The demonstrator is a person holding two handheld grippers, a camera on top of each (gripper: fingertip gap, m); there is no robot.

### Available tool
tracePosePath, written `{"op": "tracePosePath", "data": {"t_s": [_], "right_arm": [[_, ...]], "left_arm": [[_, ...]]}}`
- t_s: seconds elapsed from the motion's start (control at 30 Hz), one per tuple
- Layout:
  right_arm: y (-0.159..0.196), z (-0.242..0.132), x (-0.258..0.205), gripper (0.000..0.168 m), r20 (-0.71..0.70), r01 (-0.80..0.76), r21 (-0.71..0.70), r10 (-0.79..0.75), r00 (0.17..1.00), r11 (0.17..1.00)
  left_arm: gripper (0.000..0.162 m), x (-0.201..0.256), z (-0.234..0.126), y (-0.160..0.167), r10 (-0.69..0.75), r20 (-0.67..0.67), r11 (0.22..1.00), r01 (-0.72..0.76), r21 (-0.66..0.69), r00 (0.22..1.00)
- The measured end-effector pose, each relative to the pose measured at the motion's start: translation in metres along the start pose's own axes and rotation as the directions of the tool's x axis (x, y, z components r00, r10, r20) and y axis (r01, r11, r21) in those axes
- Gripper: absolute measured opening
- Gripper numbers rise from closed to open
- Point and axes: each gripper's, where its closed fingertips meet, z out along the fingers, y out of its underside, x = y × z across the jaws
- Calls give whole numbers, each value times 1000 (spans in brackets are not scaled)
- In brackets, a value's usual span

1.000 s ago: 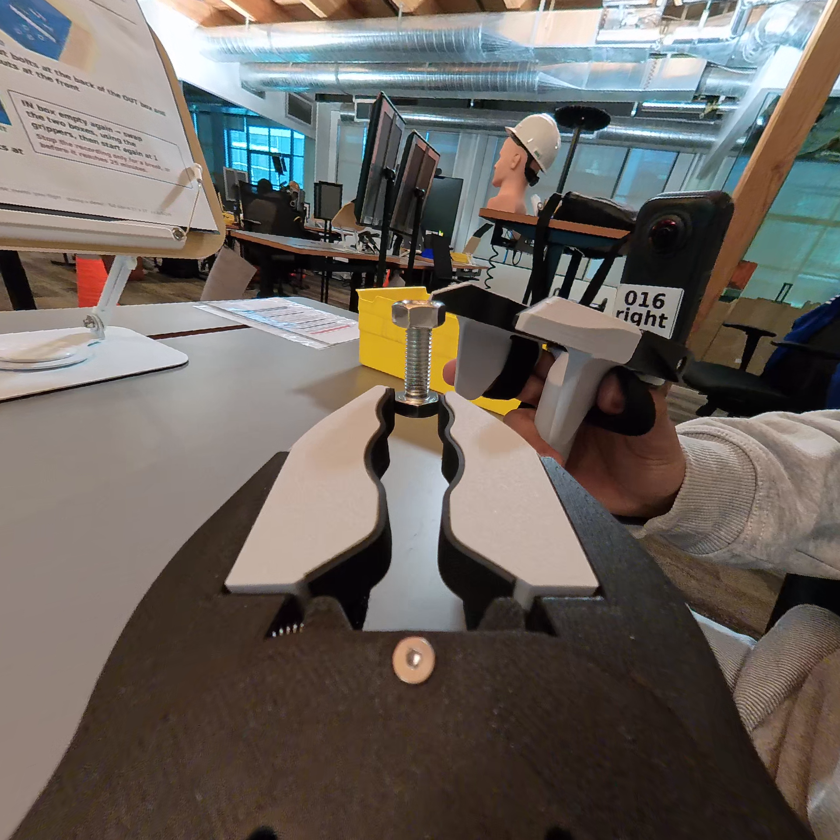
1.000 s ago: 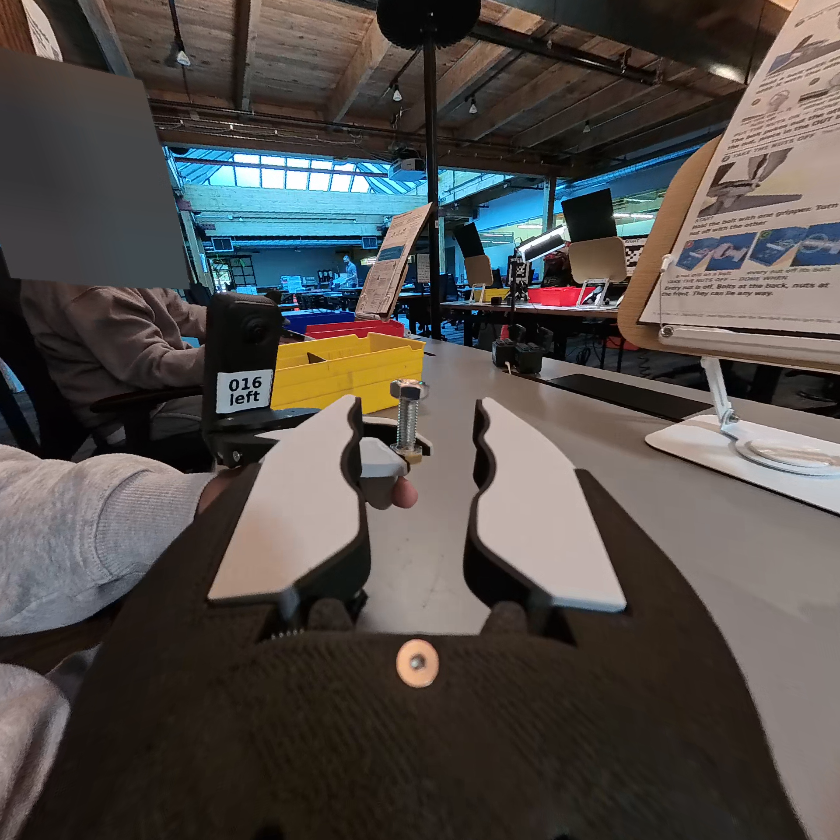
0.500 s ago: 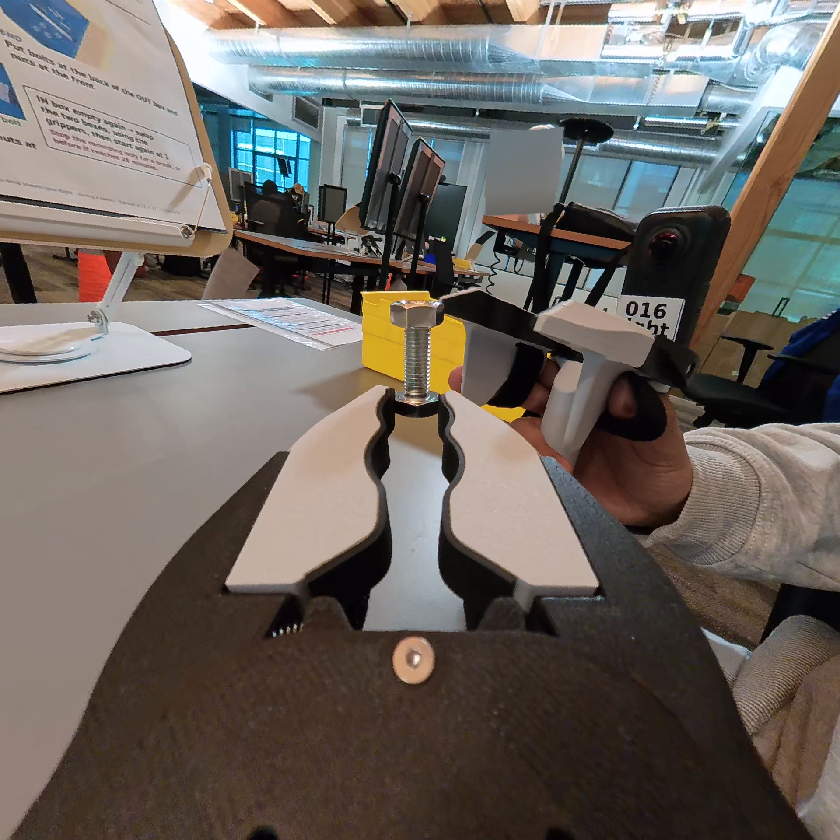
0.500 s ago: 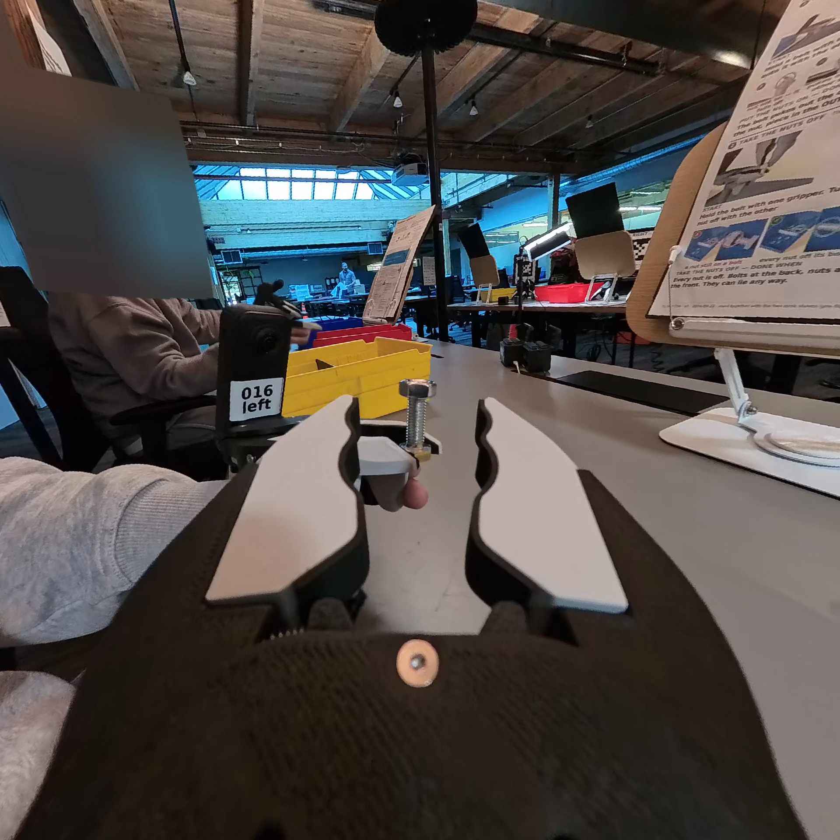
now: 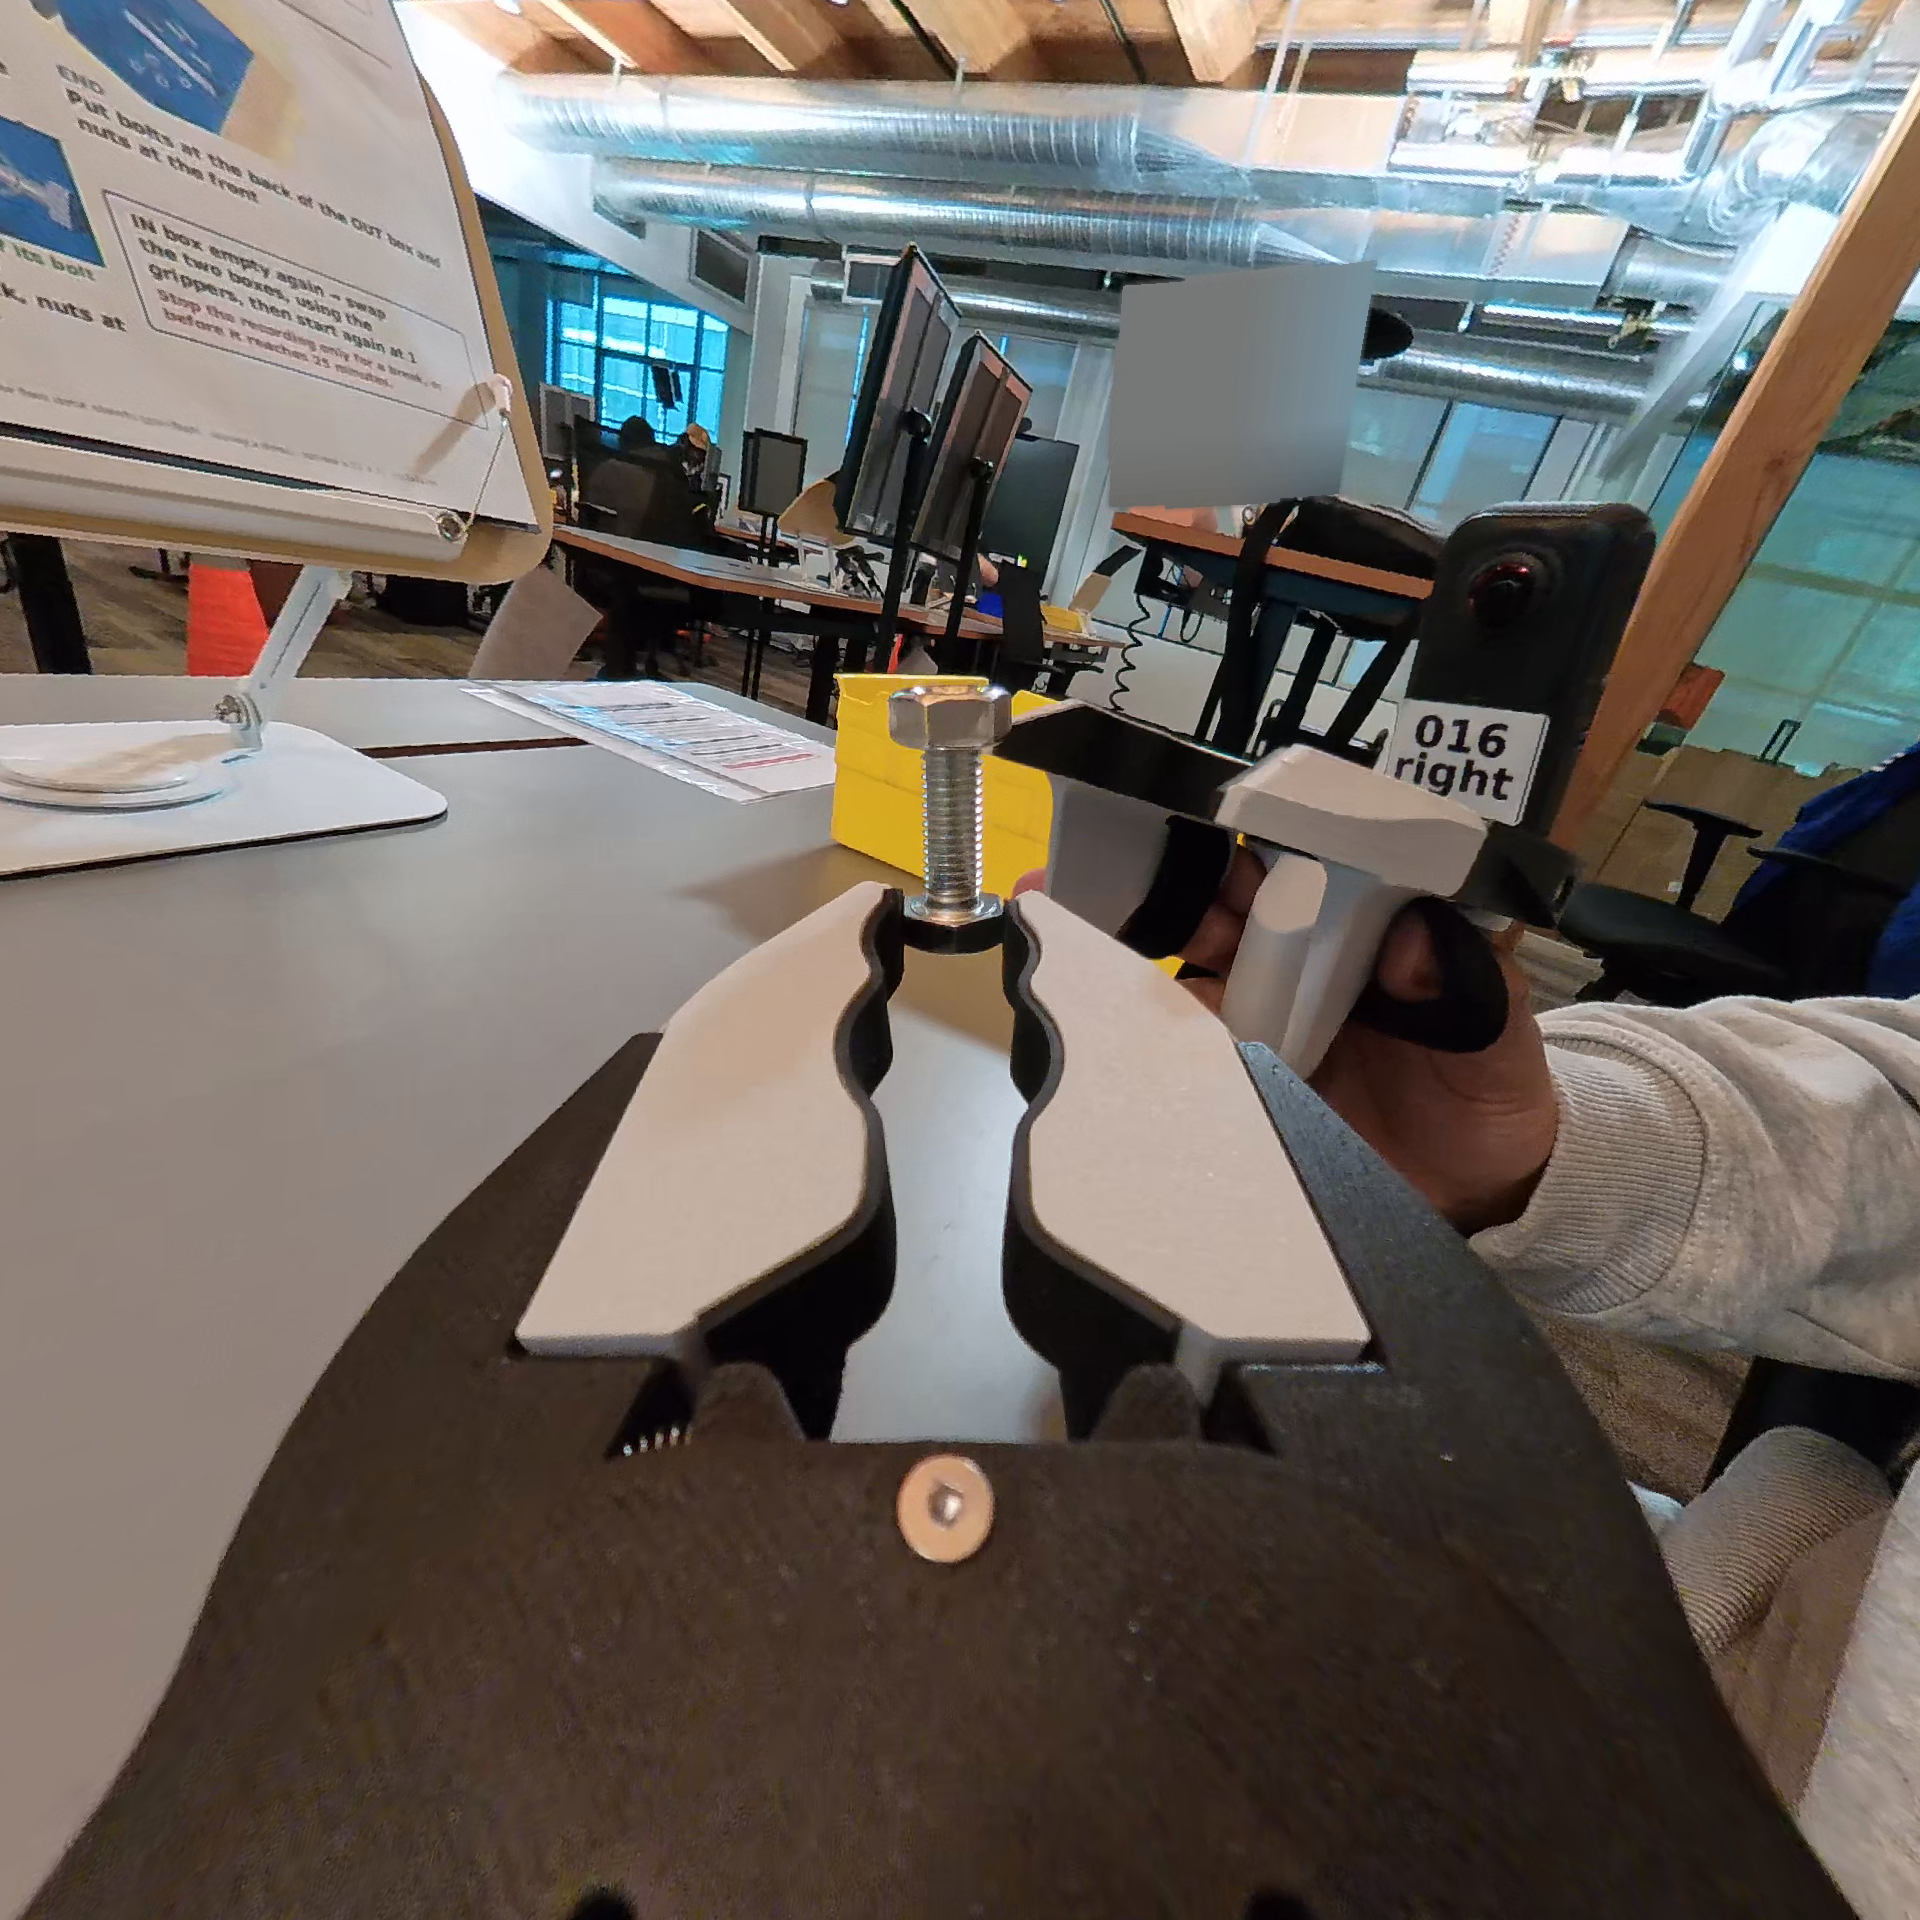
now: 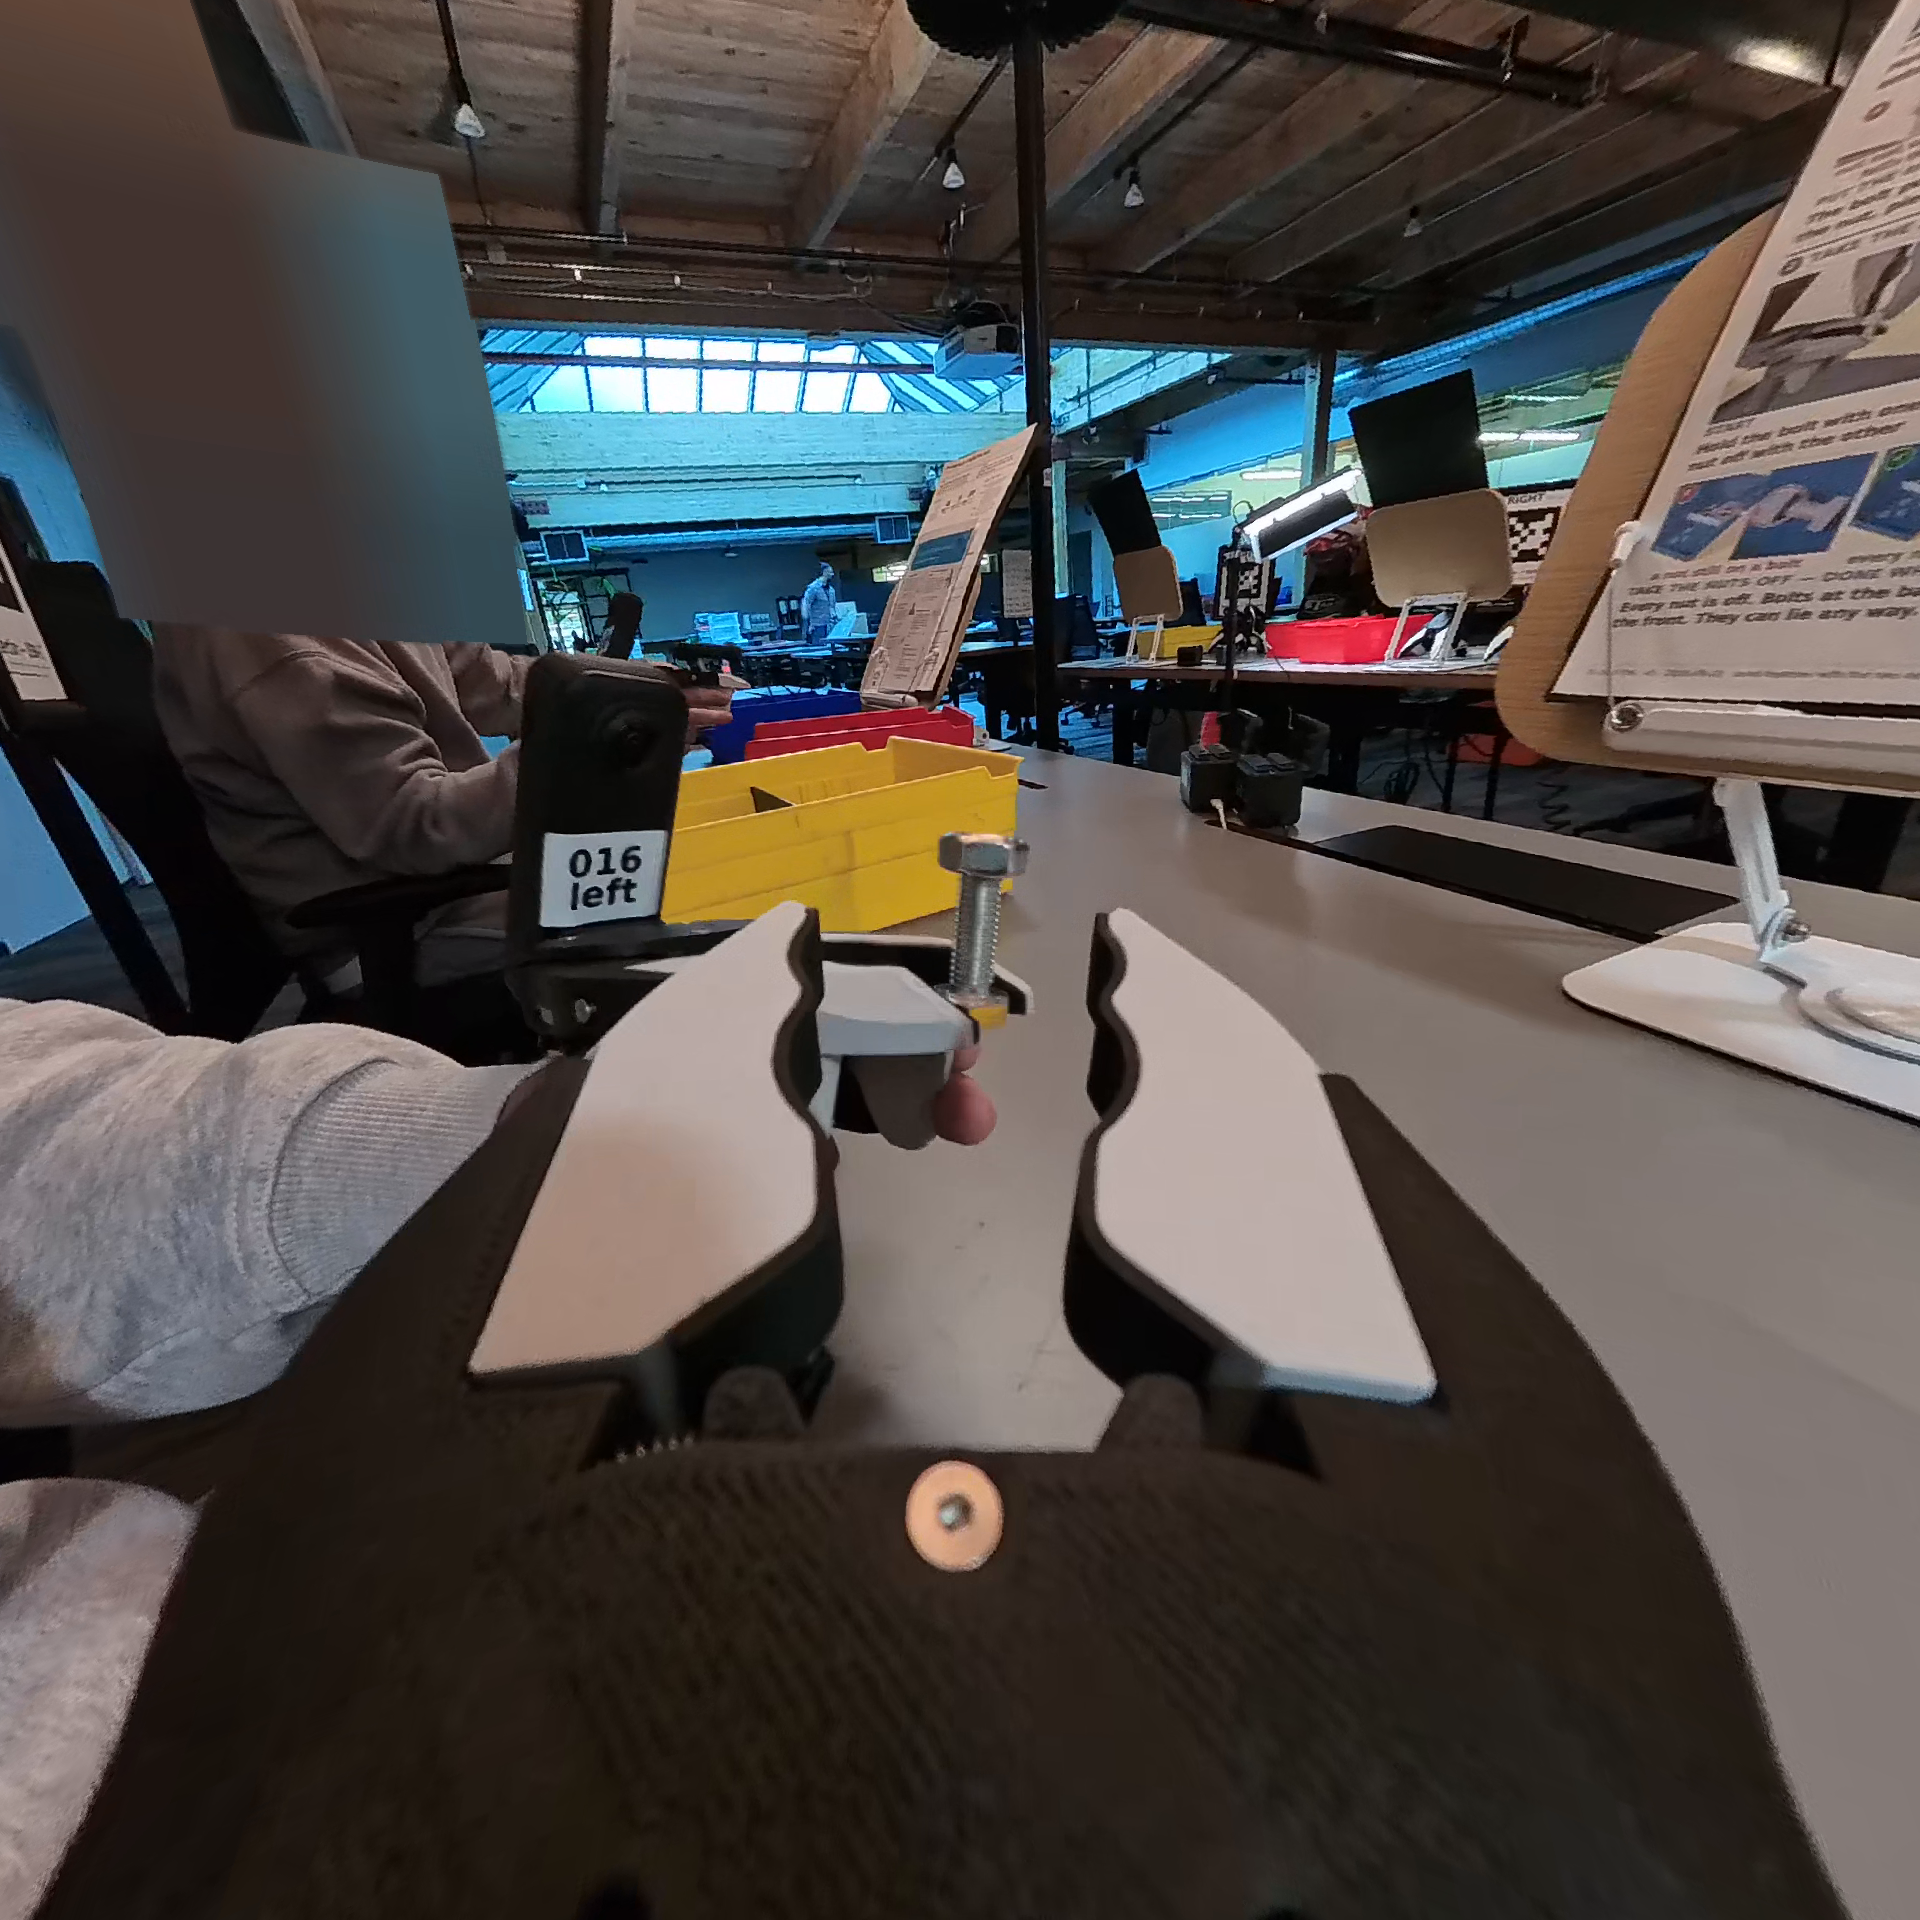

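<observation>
A silver hex bolt [image 5: 951,800] stands upright, head up, with a nut [image 5: 953,914] at its lower end. My left gripper [image 5: 951,920] is shut on the nut and holds the bolt above the grey table [image 5: 312,1039]. The bolt also shows in the right wrist view [image 6: 977,914], held by the left gripper's fingers [image 6: 894,1018]. My right gripper [image 6: 951,925] is open and empty, its fingers spread just short of the bolt at shaft height. It also shows in the left wrist view [image 5: 1340,831], to the right of the bolt, gripped by a hand.
A yellow bin [image 6: 842,831] stands on the table behind the bolt, with red and blue bins beyond it. A document stand [image 5: 208,260] with a printed sheet stands on a white base [image 6: 1766,997]. A seated person [image 6: 343,748] is at the far side.
Almost nothing: the left gripper keeps the bolt upright, and the right gripper stays open, with its view drifting slightly so the bolt sits a little more to the right.
</observation>
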Motion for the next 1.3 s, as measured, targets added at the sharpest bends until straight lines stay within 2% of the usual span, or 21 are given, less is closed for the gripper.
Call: {"op": "tracePosePath", "data": {"t_s": [0.23, 0.5, 0.53, 0.63, 0.67, 0.77, 0.9, 1.03, 1.13, 1.17, 1.23, 1.3], "right_arm": [[0, 1, -7, 50, 29, 10, 0, -10, 1000, 1000], [1, 3, -11, 50, 42, 21, -6, -20, 999, 1000], [1, 2, -12, 47, 48, 19, -7, -19, 999, 1000], [0, -1, -19, 20, 91, -5, -30, 7, 996, 1000], [0, -1, -18, 19, 90, -14, -35, 17, 996, 999], [-3, -3, -12, 23, 56, -11, -9, 12, 998, 1000], [-5, -2, -4, 42, 17, -14, 22, 13, 1000, 1000], [0, 2, -5, 55, 21, -17, 9, 17, 1000, 1000], [3, 5, -9, 57, 34, -3, -4, 3, 999, 1000], [3, 5, -11, 56, 42, 2, -6, -2, 999, 1000], [2, 3, -15, 43, 62, 1, -14, 0, 998, 1000], [1, -1, -20, 17, 91, -9, -31, 12, 996, 999]], "left_arm": [[19, 4, 2, 3, 9, -21, 1000, -9, -10, 1000], [19, 13, 5, 12, 89, -43, 994, -91, -57, 995], [19, 12, 5, 12, 87, -40, 994, -89, -57, 995], [19, 9, 4, 10, 74, -30, 996, -75, -53, 997], [19, 9, 4, 10, 72, -30, 996, -73, -51, 997], [19, 10, 4, 10, 80, -34, 995, -82, -51, 996], [19, 13, 5, 12, 86, -42, 994, -89, -59, 995], [19, 12, 5, 11, 84, -40, 995, -86, -59, 996], [19, 12, 5, 12, 82, -44, 995, -84, -61, 996], [19, 12, 5, 12, 83, -44, 994, -86, -62, 996], [19, 12, 5, 12, 81, -41, 995, -83, -61, 996], [19, 10, 5, 11, 70, -38, 996, -72, -57, 997]]}}
